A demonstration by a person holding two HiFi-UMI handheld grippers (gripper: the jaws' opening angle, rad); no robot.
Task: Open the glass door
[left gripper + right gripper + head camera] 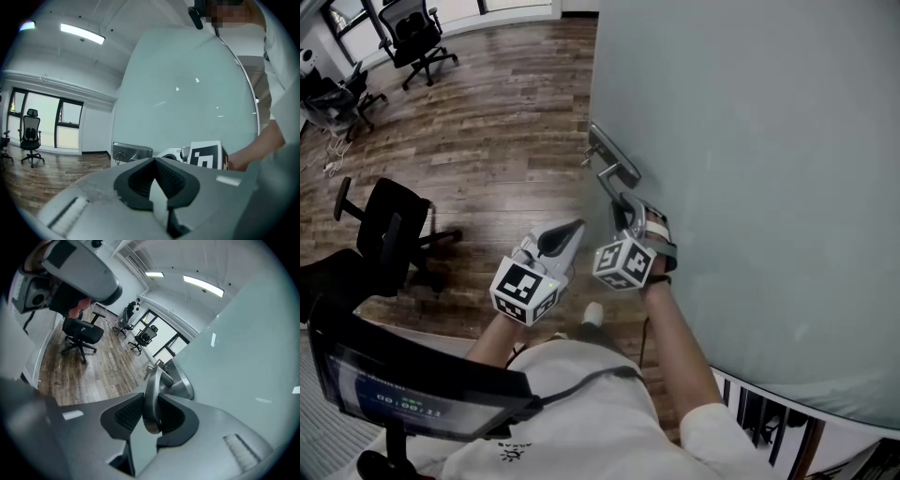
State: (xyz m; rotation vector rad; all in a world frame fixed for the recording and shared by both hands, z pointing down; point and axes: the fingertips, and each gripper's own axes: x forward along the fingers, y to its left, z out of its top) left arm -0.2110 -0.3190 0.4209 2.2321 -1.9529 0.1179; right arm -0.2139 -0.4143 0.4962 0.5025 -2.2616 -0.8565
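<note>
Wood-plank floor (487, 141), office chairs (417, 37) at far left. Frosted glass door (750, 187) fills the right side. Its metal lever handle (151, 394) hangs off a lock plate (614, 157) at the door's left edge, keys dangling beside it. Right gripper (151, 416) is clamped on the lever, pads pressing both sides. Left gripper (157, 180) sits just left of the right one, jaws together, nothing between them, clear of the door.

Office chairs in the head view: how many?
3. Top chair near the windows; upper-left chair at the frame edge; near chair on the wood floor left of the person. Dark clutter at the upper left may hide another.
</note>
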